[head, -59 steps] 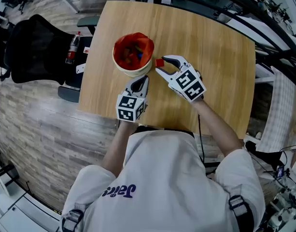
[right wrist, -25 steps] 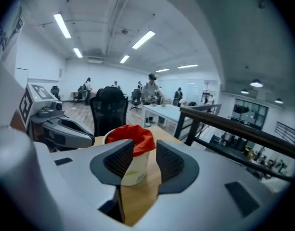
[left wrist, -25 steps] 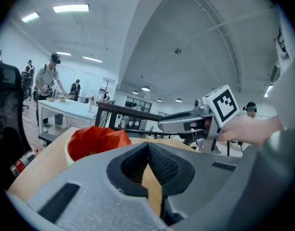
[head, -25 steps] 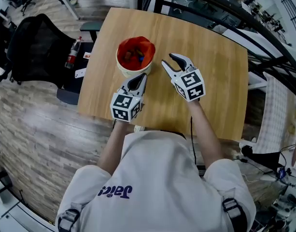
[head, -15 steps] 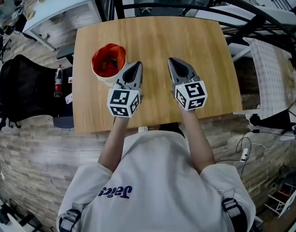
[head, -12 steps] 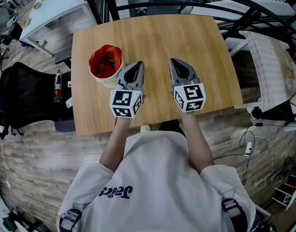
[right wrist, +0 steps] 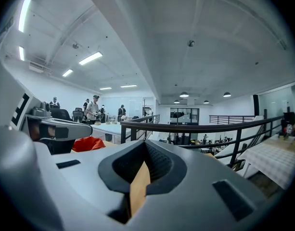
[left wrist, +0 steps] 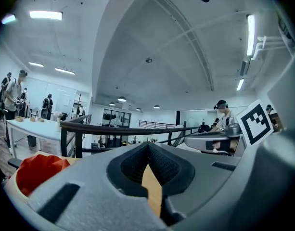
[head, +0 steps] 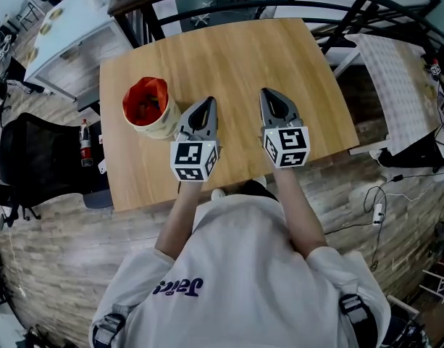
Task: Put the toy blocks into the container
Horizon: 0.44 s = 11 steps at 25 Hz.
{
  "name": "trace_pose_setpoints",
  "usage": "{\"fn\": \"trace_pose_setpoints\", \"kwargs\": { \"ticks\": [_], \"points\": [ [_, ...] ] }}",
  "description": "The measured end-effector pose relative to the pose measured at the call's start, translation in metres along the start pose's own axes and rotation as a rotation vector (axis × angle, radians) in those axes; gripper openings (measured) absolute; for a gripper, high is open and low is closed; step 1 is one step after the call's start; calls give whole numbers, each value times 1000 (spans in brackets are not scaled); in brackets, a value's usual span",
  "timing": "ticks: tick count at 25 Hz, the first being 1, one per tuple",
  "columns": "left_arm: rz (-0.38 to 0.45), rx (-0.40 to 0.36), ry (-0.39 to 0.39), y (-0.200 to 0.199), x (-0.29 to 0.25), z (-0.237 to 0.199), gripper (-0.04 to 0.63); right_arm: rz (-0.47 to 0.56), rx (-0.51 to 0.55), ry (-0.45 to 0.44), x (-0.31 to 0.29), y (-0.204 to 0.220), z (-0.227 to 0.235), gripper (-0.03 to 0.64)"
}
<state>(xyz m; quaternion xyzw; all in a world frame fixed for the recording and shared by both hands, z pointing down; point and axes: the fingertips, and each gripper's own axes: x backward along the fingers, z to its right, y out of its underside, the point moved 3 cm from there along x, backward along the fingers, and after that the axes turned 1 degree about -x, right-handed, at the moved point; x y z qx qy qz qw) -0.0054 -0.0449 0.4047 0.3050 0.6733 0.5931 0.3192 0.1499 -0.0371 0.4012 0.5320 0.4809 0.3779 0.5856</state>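
- Now the left gripper (head: pixel 206 104) and right gripper (head: pixel 271 96) hang closed and empty over the table (head: pixel 236 49).
- Toy blocks (head: pixel 144 109) sit inside the container (head: pixel 162 127), near the table's left edge.
- Swung sideways, the nearby left gripper could topple it.

The right gripper (head: pixel 274 96), earlier spread around a small red block beside the container (head: pixel 161 126), now has its jaws together, empty, and sits farther right of it. The left gripper (head: pixel 204 107) has shifted from the container's near side to its right.
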Motion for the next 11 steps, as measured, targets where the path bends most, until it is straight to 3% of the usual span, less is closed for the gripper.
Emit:
{"fn": "trace_pose_setpoints", "kwargs": {
  "ticks": [11],
  "points": [
    [-19, 9, -102, 0, -57, 44, 8, -34, 19, -146, -14, 4, 62, 15]
  ]
}}
